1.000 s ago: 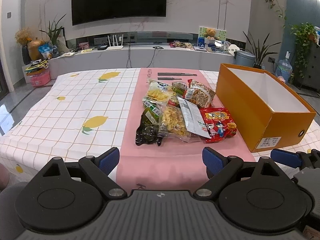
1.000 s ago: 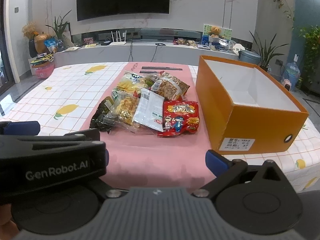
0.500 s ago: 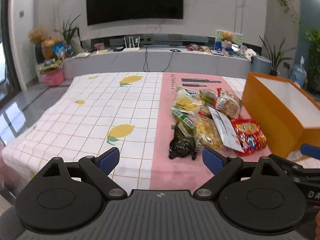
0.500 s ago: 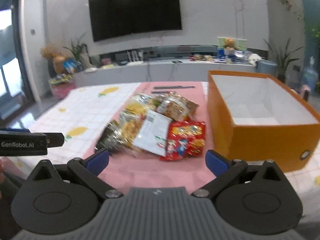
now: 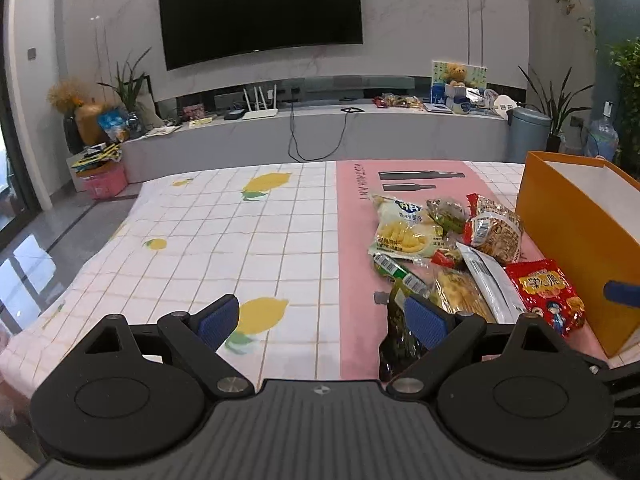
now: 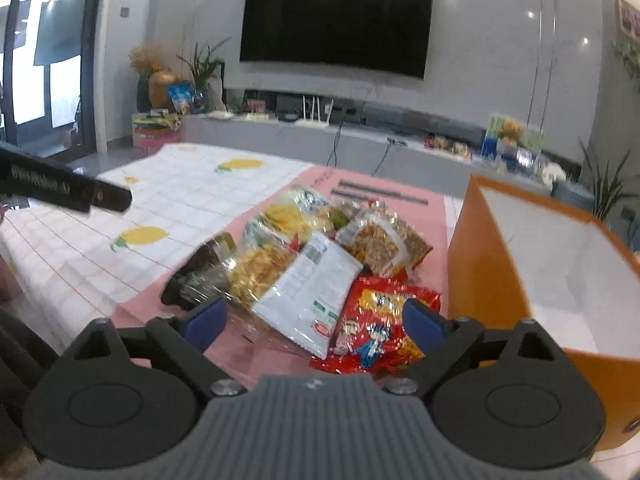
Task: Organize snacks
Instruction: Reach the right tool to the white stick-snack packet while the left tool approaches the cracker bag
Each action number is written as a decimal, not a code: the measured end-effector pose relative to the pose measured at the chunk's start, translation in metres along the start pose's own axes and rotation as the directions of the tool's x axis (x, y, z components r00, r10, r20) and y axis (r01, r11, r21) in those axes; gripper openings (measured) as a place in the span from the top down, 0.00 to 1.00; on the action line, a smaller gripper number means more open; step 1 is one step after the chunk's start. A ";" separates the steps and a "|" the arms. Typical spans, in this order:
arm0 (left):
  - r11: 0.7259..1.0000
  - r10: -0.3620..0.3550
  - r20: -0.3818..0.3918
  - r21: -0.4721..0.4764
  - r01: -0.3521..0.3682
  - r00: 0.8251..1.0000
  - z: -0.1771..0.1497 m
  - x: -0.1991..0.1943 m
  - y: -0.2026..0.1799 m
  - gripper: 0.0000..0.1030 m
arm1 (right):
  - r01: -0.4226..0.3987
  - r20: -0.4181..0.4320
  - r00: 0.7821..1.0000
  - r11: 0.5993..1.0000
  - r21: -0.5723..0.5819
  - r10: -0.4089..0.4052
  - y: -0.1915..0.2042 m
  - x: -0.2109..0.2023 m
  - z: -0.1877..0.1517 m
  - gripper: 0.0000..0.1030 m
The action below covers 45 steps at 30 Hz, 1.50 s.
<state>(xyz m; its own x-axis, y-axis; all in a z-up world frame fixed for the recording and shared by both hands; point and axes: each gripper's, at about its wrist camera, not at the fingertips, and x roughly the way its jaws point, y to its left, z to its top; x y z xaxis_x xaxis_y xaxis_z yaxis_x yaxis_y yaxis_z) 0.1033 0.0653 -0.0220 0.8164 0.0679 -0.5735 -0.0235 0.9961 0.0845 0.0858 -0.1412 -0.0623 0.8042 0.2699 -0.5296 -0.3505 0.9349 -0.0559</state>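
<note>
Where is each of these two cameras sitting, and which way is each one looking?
Left wrist view: rides on the left gripper, looking forward over the lemon tablecloth; its own two fingers show, open and empty, plus a fingertip of the other gripper.
Right wrist view: rides on the right gripper, looking down at the red snack packet; its open fingers show.
Both share the snack pile, orange box and television.

Letters "DAS" show on the right tool's body (image 5: 624,424).
</note>
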 end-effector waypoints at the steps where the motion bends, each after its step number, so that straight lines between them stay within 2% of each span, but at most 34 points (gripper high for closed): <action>1: 1.000 0.001 0.007 0.011 -0.001 1.000 0.002 0.004 -0.001 0.00 | 0.009 -0.008 1.000 1.000 0.004 -0.009 -0.001 0.005 -0.001 0.10; 3: 1.000 -0.002 0.003 0.022 0.002 1.000 0.003 0.011 -0.001 0.00 | -0.003 -0.013 1.000 1.000 0.018 0.003 -0.003 0.013 -0.001 0.11; 6: 1.000 -0.023 -0.037 0.000 0.023 0.999 0.004 0.019 -0.001 0.00 | -0.065 0.010 0.998 0.997 0.036 0.065 0.002 0.018 0.003 0.10; 9: 0.999 -0.030 -0.047 -0.022 0.029 0.998 0.006 0.022 0.002 0.00 | -0.062 0.012 0.998 0.997 0.052 0.061 0.006 0.029 0.008 0.11; 10: 0.999 -0.032 -0.047 -0.023 0.031 0.998 0.005 0.021 0.002 0.00 | -0.051 0.000 0.999 0.997 0.063 0.051 0.006 0.035 0.008 0.13; 12: 0.999 -0.031 -0.045 -0.022 0.030 0.999 0.005 0.019 0.002 0.00 | -0.048 -0.054 0.997 0.993 0.106 0.053 0.002 0.050 0.009 0.29; 16: 0.999 -0.042 -0.052 -0.033 0.040 0.998 0.005 0.018 -0.001 0.00 | -0.078 -0.079 0.992 0.968 0.239 0.100 -0.010 0.063 0.007 0.30; 23: 0.999 -0.035 -0.068 -0.023 0.034 0.997 0.002 0.019 -0.012 0.00 | -0.078 -0.097 0.989 0.956 0.283 0.109 -0.007 0.070 0.011 0.27; 29: 0.996 -0.073 -0.103 -0.064 0.066 0.992 0.001 0.023 -0.010 0.00 | -0.093 -0.108 0.986 0.959 0.269 0.126 0.000 0.075 0.010 0.30; 35: 0.994 -0.079 -0.121 -0.079 0.070 0.989 -0.001 0.026 -0.008 0.00 | -0.111 -0.128 0.979 0.939 0.325 0.160 -0.005 0.083 0.003 0.33; 38: 0.994 -0.079 -0.125 -0.086 0.069 0.989 -0.002 0.026 -0.008 0.00 | -0.094 -0.111 0.984 0.937 0.336 0.138 -0.009 0.080 0.003 0.48; 39: 0.994 -0.081 -0.124 -0.086 0.070 0.989 -0.002 0.026 -0.008 0.00 | -0.086 -0.102 0.987 0.937 0.337 0.127 -0.010 0.078 0.003 0.57; 40: 0.994 -0.082 -0.123 -0.086 0.072 0.989 -0.002 0.026 -0.008 0.00 | -0.078 -0.089 0.989 0.939 0.335 0.114 -0.011 0.076 0.003 0.72; 42: 0.994 -0.083 -0.122 -0.083 0.073 0.989 -0.002 0.026 -0.009 0.00 | -0.052 -0.093 0.992 0.948 0.314 0.085 -0.011 0.075 0.004 0.85; 45: 0.995 -0.081 -0.124 -0.075 0.072 0.989 -0.004 0.025 -0.010 0.00 | -0.056 -0.094 0.991 0.947 0.317 0.090 -0.013 0.076 0.003 0.90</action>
<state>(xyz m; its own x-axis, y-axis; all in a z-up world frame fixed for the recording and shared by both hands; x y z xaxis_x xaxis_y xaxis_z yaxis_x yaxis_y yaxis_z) 0.1220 0.0575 -0.0405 0.7379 -0.0064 -0.6749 -0.0081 0.9998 -0.0183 0.1534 -0.1323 -0.0993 0.7206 0.3302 -0.6097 -0.2250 0.9431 0.2448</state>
